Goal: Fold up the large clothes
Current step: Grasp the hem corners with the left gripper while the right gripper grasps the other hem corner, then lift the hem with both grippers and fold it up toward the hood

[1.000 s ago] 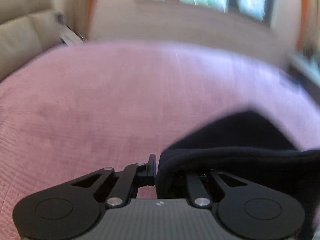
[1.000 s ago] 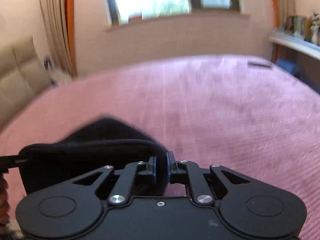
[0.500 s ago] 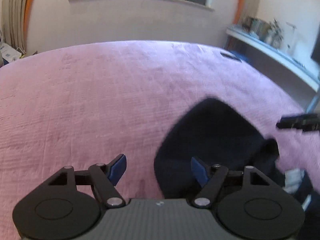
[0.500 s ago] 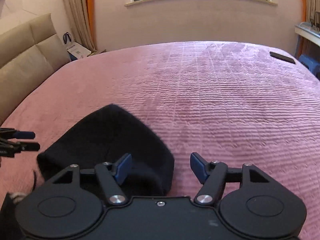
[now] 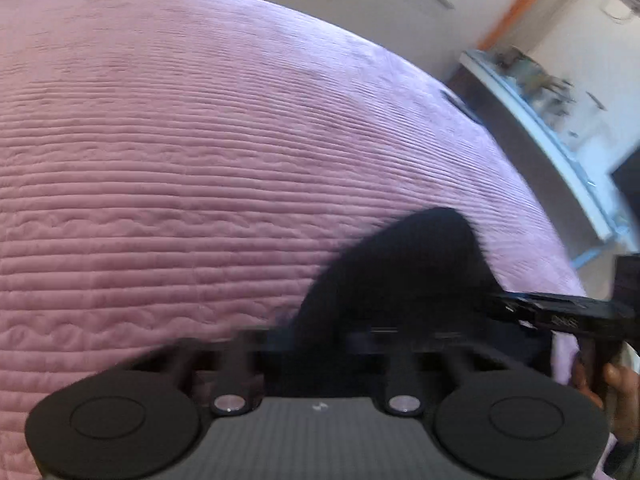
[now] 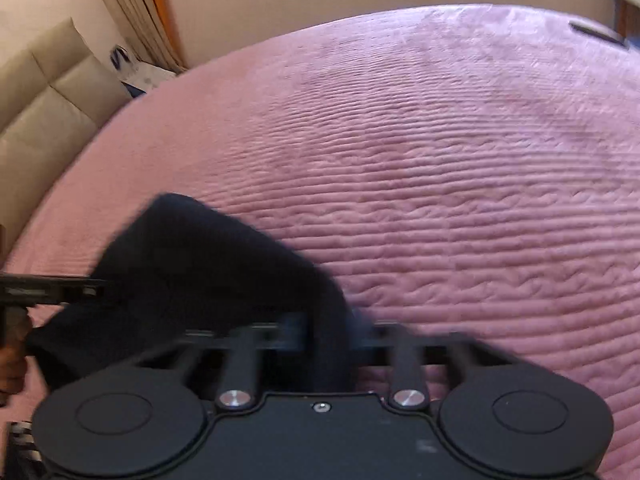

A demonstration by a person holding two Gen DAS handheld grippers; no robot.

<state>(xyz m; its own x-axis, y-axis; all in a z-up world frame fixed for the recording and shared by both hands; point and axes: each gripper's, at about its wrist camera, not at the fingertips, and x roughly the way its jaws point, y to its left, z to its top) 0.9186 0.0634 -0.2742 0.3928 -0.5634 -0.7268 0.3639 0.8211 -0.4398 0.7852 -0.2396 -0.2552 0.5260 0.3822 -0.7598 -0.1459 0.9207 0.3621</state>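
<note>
A black folded garment lies on the pink quilted bedspread. It also shows in the right wrist view. My left gripper is open, its blurred fingers spread wide over the garment's left edge. My right gripper is open too, its fingers spread across the garment's right edge. Each gripper shows in the other's view, the right one at the garment's right side, the left one at its left side.
The pink bedspread fills most of both views. A beige padded headboard and curtains stand at the left. A white shelf with small objects runs along the right. A dark flat object lies at the bed's far right edge.
Both grippers let go of the black garment and opened about a second ago. Since then both have tilted down and moved closer to the bed, with jaws spread wider.
</note>
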